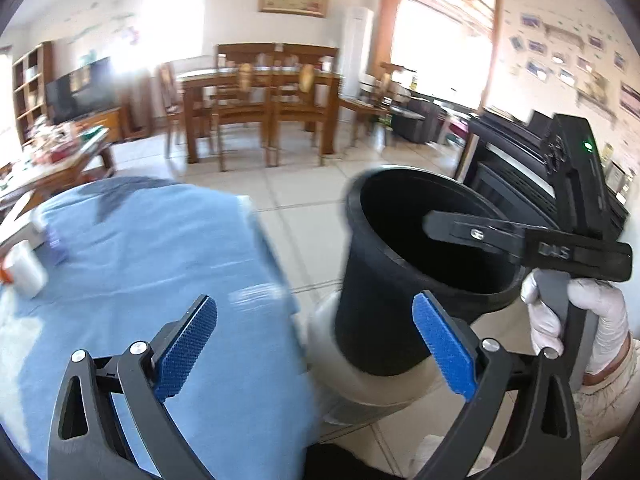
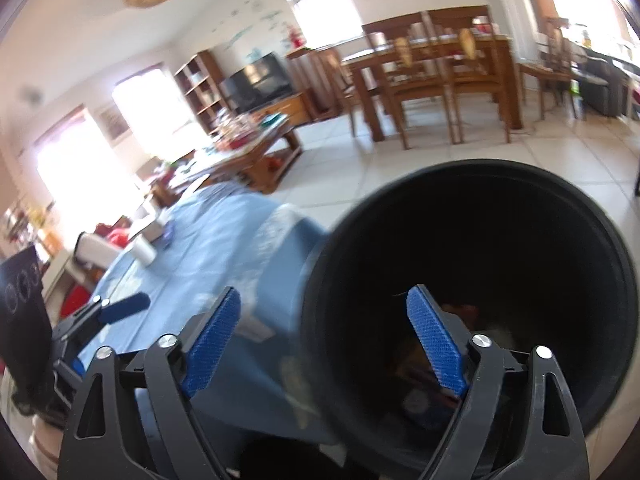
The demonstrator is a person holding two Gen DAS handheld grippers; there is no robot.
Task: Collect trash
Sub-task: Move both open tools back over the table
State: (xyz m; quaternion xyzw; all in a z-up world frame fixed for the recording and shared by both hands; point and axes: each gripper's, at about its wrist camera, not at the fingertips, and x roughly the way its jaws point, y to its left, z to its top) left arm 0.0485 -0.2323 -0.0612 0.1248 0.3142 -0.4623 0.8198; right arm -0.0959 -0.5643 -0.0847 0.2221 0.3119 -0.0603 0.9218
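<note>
Left claw (image 1: 316, 346) wide and empty, right claw (image 2: 328, 344) wide over black bin (image 2: 480, 264), blurred lettering on right claw's side unreadable

Black tool (image 1: 316, 344) with 2 blue textured pads (image 1: 186, 350), white glove (image 1: 600, 320).

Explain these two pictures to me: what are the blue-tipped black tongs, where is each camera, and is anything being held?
A person carries a hand-held two-finger gripper in each hand, each with a camera looking along its fingers. The left gripper hangs open, empty, above the blue-covered table. Its view shows the gloved hand carrying the other tool. The right gripper is also open and empty over the black bin, where trash shows dimly. A white cup stands on the table.
</note>
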